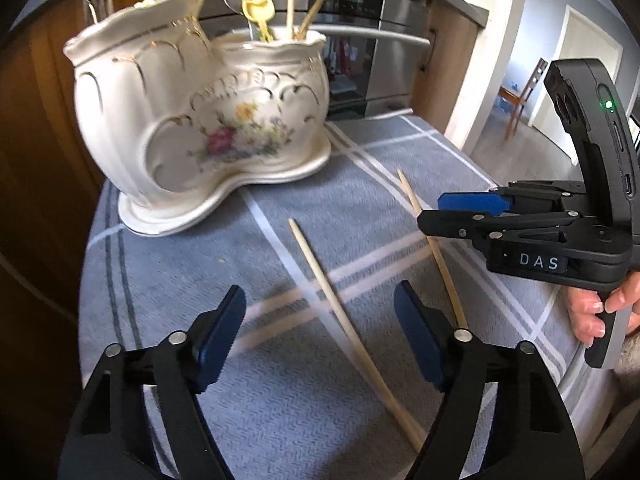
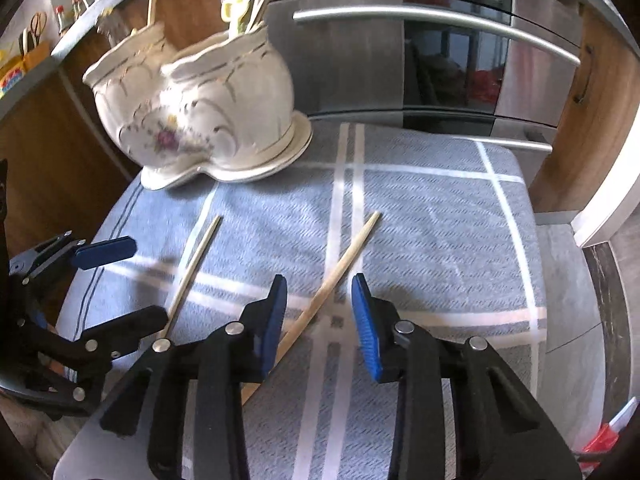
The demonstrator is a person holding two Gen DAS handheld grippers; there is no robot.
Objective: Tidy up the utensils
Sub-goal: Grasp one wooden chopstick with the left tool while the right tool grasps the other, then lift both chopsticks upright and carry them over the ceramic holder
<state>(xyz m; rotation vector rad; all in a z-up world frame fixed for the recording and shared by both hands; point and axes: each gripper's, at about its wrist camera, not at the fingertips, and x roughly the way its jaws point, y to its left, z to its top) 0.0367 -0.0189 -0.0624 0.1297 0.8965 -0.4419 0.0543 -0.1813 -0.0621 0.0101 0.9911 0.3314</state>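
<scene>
Two wooden chopsticks lie on the blue checked cloth (image 1: 280, 380). The left chopstick (image 1: 344, 320) lies between my left gripper's open jaws; it also shows in the right wrist view (image 2: 196, 264). The right chopstick (image 1: 432, 240) (image 2: 340, 276) lies between my right gripper's open jaws. My left gripper (image 1: 320, 336) (image 2: 120, 280) is open and empty. My right gripper (image 2: 320, 320) (image 1: 452, 210) is open and empty just above the cloth. A white flowered two-compartment ceramic holder (image 1: 192, 128) (image 2: 192, 108) stands at the back left with a spoon, gold forks and chopsticks in it.
A stainless oven with a bar handle (image 2: 440, 20) stands behind the table. Wooden cabinets (image 1: 36, 140) are at the left. The cloth's right edge (image 2: 536, 240) drops to the floor. A doorway with a chair (image 1: 524, 92) is at the right.
</scene>
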